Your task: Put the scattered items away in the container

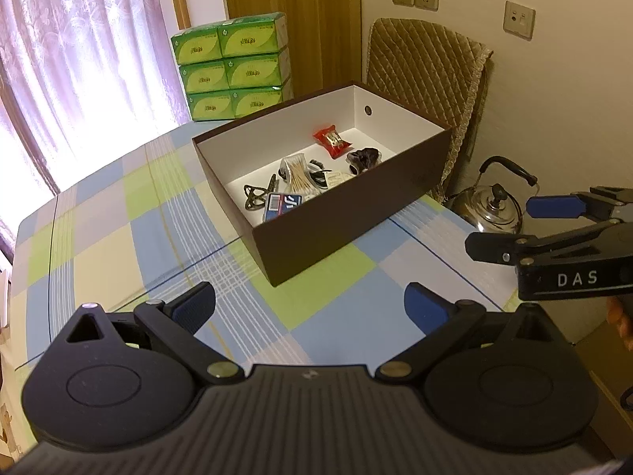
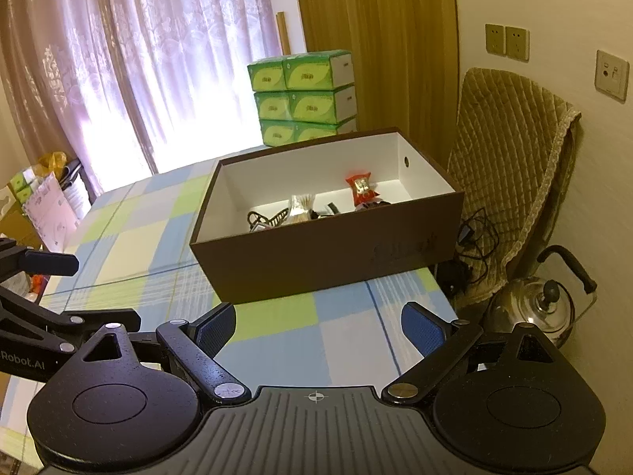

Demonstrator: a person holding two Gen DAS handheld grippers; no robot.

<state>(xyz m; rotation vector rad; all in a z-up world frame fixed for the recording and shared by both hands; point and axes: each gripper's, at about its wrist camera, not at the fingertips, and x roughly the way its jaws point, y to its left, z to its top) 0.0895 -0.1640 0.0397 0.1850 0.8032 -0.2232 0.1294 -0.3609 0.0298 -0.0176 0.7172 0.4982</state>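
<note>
Left wrist view, left to right: checked tablecloth [image 1: 118,213] bare, no stray items visible. Left gripper [image 1: 310,304] low over cloth, fingers spread, holding nothing. Brown box [image 1: 340,213] centre, items inside: hair clip [image 1: 255,196], cotton swabs [image 1: 296,170], red snack packet [image 1: 331,140]. Right gripper [image 1: 510,225] at right, apart from box, fingers spread, empty. Judgement: both pulled back because tidying looks finished. Kettle [image 1: 496,206] beyond table edge.

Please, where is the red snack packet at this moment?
The red snack packet lies inside the brown box, toward its far end, beside a dark bundle; both views show it.
</note>
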